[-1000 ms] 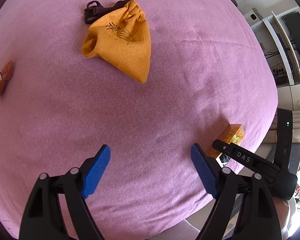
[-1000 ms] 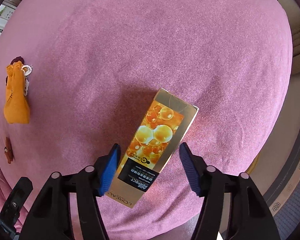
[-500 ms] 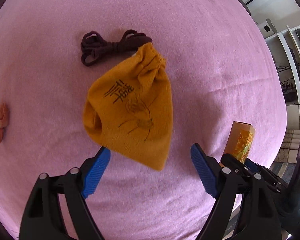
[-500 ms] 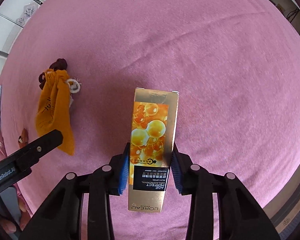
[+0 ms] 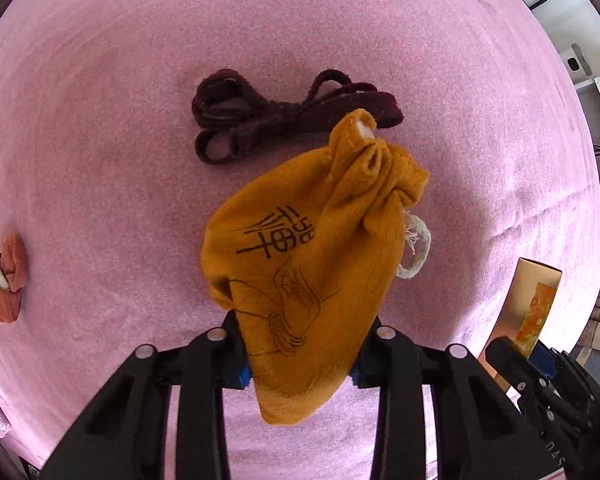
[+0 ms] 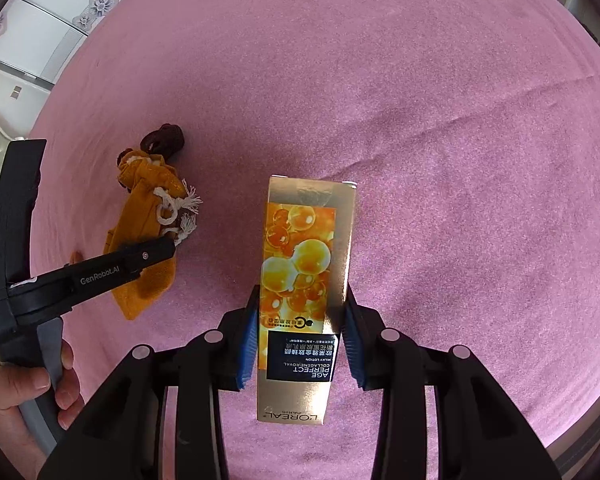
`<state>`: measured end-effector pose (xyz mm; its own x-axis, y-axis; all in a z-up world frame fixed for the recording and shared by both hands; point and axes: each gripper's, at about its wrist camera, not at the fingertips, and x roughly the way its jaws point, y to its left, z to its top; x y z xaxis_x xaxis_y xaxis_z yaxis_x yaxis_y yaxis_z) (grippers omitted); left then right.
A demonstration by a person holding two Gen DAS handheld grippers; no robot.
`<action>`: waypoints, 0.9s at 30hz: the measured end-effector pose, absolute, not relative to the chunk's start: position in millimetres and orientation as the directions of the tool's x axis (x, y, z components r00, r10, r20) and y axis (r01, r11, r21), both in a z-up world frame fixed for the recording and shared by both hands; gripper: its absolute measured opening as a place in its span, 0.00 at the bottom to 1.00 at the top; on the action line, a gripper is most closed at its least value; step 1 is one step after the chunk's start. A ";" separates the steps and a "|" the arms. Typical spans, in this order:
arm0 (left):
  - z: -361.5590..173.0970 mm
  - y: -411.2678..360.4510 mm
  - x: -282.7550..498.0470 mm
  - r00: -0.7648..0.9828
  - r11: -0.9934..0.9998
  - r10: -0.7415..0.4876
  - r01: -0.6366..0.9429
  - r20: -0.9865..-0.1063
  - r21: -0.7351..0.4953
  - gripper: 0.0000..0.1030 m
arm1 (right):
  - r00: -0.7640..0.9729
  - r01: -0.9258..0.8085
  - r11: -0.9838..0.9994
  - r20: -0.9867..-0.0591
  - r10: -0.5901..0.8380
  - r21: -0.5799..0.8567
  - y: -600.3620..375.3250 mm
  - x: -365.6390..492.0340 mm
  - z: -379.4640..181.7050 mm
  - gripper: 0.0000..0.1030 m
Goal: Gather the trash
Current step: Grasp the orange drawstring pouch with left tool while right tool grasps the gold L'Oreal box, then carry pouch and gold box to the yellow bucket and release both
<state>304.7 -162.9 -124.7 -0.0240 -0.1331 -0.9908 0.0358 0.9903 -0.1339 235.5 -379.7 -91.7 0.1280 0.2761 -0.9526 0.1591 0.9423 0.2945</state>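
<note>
We've got left claw [image 5: 300, 364] clamped on lower end of orange drawstring pouch [image 5: 312, 264], pouch neck pointing away from camera, white cord loop [image 5: 414, 252] hanging at its side. Right claw [image 6: 300, 344] squeezed on gold lotion box [image 6: 304, 292], box upright between blue pads [image 6: 247, 354] (label reads upside down). Left hand [image 6: 24, 404] wraps handle low at left in right view. Pink bedspread [image 5: 100, 120] under everything. Dark brown strap bundle [image 5: 276, 116] lies just behind pouch; small reddish item [image 5: 8, 280] well apart at left.
</note>
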 end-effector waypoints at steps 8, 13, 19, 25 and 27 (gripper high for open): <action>-99.4 -149.1 270.2 -0.012 0.973 -0.227 0.038 -0.974 -0.228 0.26 | 0.131 0.118 0.945 -0.948 0.289 0.304 -383.6 199.3 -85.8 0.35; -83.2 -150.8 233.1 -0.006 0.961 -0.270 0.054 -0.963 -0.270 0.26 | 0.144 0.096 0.950 -0.949 0.282 0.297 -379.0 175.7 -73.2 0.35; -58.1 -152.4 182.5 0.001 0.944 -0.316 0.096 -0.949 -0.315 0.26 | 0.164 0.098 0.953 -0.949 0.269 0.287 -373.4 130.9 -53.4 0.35; -40.2 -152.7 145.3 0.002 0.932 -0.332 0.155 -0.943 -0.328 0.26 | 0.186 0.135 0.949 -0.948 0.257 0.284 -356.8 74.2 -34.5 0.35; -34.9 -152.9 130.7 0.002 0.928 -0.336 0.172 -0.942 -0.331 0.26 | 0.195 0.149 0.948 -0.948 0.251 0.281 -356.1 56.5 -31.5 0.35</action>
